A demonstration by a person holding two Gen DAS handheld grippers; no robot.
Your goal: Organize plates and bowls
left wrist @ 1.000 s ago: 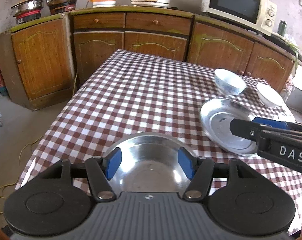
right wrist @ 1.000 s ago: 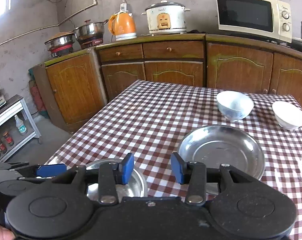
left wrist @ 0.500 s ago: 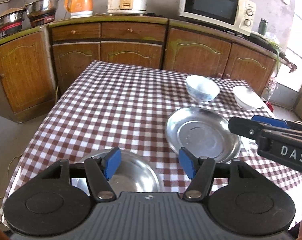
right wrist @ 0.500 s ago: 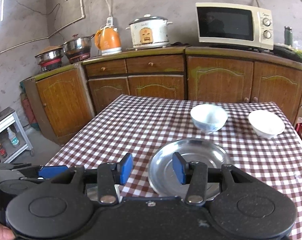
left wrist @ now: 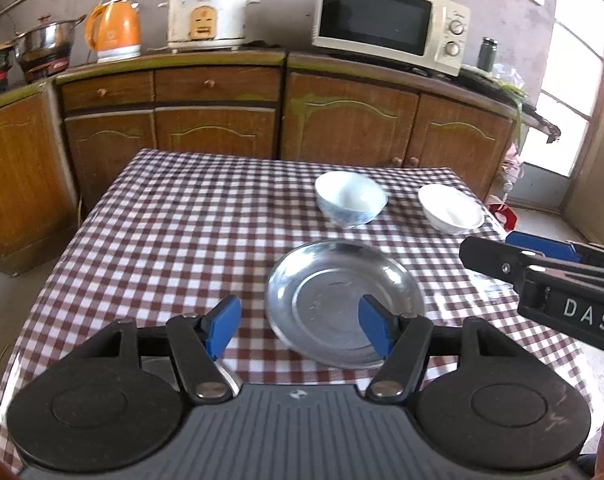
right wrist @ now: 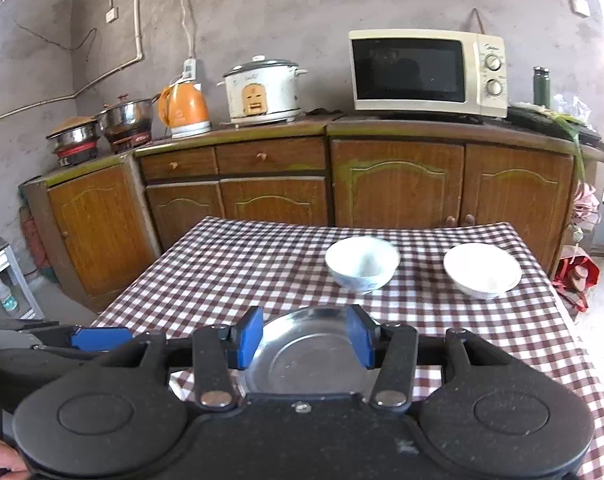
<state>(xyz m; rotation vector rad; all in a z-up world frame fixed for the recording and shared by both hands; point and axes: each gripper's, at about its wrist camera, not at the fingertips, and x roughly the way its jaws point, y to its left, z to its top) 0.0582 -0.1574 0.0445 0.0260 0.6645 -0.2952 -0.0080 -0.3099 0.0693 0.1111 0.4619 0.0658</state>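
A shallow steel plate [left wrist: 343,304] [right wrist: 305,368] lies near the front of the checked table [left wrist: 182,220]. Behind it stand a blue-patterned white bowl [left wrist: 349,198] [right wrist: 361,264] and, to its right, a plain white bowl [left wrist: 450,208] [right wrist: 481,270]. Only a sliver of a second steel dish [left wrist: 228,376] shows under the left gripper's body. My left gripper [left wrist: 300,328] hovers open above the near table edge and holds nothing. My right gripper [right wrist: 303,336] [left wrist: 501,252] hangs beside it above the plate, its jaws opening with nothing between the pads.
Wooden cabinets [left wrist: 341,120] run along the far side of the table, bearing a microwave [left wrist: 385,20], rice cooker [left wrist: 206,16], orange kettle [left wrist: 112,32] and pots [right wrist: 102,128]. A low shelf [right wrist: 2,276] stands at the left and a doorway [left wrist: 573,80] at the right.
Both grippers have risen and drawn back from the table, and their views now take in more of the wall. The near steel dish has slipped under the left gripper. The right jaws have widened.
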